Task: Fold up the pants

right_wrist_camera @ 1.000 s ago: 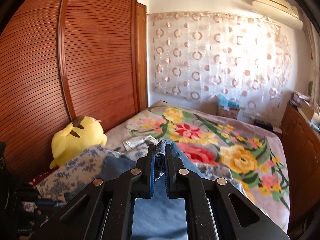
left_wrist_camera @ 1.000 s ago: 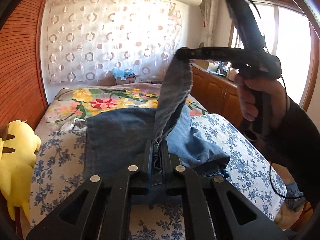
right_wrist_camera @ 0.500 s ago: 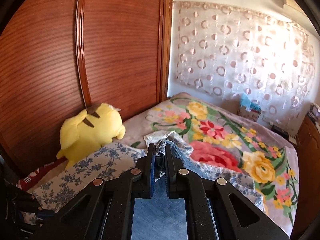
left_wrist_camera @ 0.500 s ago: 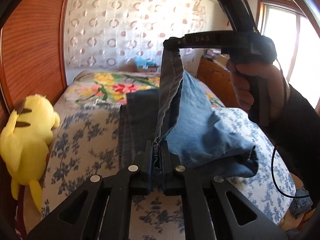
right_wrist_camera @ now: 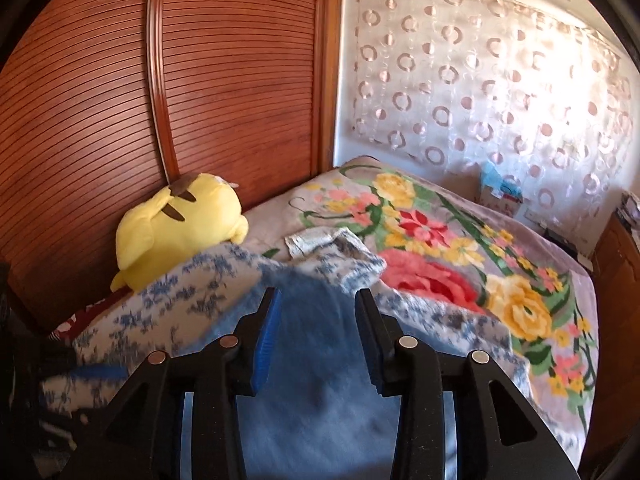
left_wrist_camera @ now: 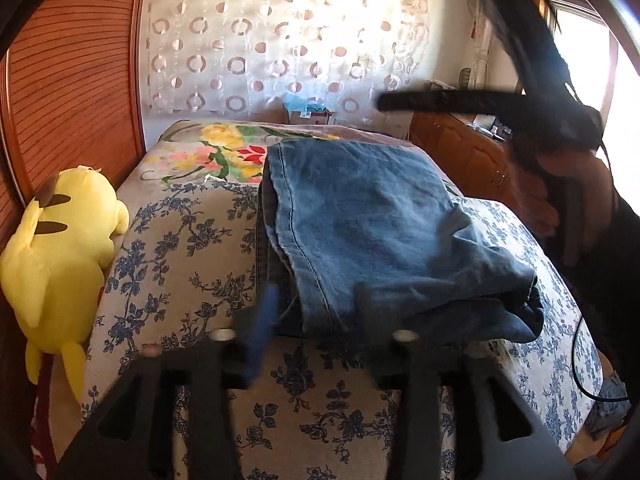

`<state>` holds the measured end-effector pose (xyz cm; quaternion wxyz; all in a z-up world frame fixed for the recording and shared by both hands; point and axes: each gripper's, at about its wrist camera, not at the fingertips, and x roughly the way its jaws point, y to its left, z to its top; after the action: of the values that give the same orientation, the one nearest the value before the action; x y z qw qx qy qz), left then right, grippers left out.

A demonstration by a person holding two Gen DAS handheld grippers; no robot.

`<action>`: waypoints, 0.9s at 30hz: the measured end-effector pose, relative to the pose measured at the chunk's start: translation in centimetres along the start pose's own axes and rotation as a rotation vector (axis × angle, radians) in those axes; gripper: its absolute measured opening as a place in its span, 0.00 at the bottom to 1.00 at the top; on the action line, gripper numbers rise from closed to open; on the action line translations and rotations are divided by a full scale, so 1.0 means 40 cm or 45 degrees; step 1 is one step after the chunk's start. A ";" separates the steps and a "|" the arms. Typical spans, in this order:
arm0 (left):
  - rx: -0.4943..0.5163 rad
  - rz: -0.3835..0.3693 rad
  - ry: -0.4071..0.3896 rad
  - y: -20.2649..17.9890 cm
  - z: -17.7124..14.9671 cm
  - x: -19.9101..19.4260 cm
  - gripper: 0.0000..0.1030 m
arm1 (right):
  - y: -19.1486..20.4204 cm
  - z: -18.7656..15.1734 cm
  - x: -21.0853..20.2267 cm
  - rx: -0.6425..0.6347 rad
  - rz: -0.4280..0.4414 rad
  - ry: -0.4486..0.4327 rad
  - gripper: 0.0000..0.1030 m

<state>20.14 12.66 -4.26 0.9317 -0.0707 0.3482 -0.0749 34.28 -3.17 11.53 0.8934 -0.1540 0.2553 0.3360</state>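
Note:
The blue jeans (left_wrist_camera: 360, 216) lie folded in a flat stack on the bed, their near end bunched at the right. My left gripper (left_wrist_camera: 316, 312) hovers at the stack's near edge. Its jaws are opening, and the denim lies under the gap with neither pad pressing it. In the left wrist view my right gripper (left_wrist_camera: 386, 102) hangs blurred above the jeans, held by a person's hand (left_wrist_camera: 568, 208). In the right wrist view my right gripper (right_wrist_camera: 318, 316) is also opening, with denim (right_wrist_camera: 320, 392) lying loose below its blue-padded fingers (right_wrist_camera: 266, 328).
A yellow plush toy (left_wrist_camera: 60, 248) leans at the bed's left side against a slatted wooden wardrobe (right_wrist_camera: 200, 80). A blue-flowered quilt (left_wrist_camera: 192, 232) covers the near bed and a bright floral blanket (right_wrist_camera: 460, 248) the far part. A wooden cabinet (left_wrist_camera: 472, 152) stands right.
Both grippers have let go of the denim edge they held up. The raised fabric has dropped flat onto the stack, and both pairs of jaws have parted.

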 end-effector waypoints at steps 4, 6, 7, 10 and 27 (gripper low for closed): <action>0.012 -0.016 -0.009 -0.010 0.000 -0.001 0.65 | -0.007 -0.098 -0.066 0.019 -0.041 0.034 0.38; 0.022 -0.024 -0.013 -0.018 0.003 0.002 0.68 | -0.008 -0.143 -0.094 0.033 -0.059 0.057 0.38; 0.028 -0.027 -0.018 -0.025 0.004 0.002 0.68 | -0.010 -0.165 -0.108 0.045 -0.065 0.069 0.38; 0.043 -0.034 -0.029 -0.045 0.006 0.003 0.68 | -0.015 -0.215 -0.142 0.093 -0.090 0.099 0.38; 0.075 -0.008 0.013 -0.090 -0.017 0.022 0.68 | 0.003 -0.384 -0.326 0.241 -0.127 0.156 0.38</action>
<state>20.00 8.90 -4.67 0.9314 -0.0440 0.3504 -0.0884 20.37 -16.74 6.17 0.9024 -0.1018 0.3319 0.2554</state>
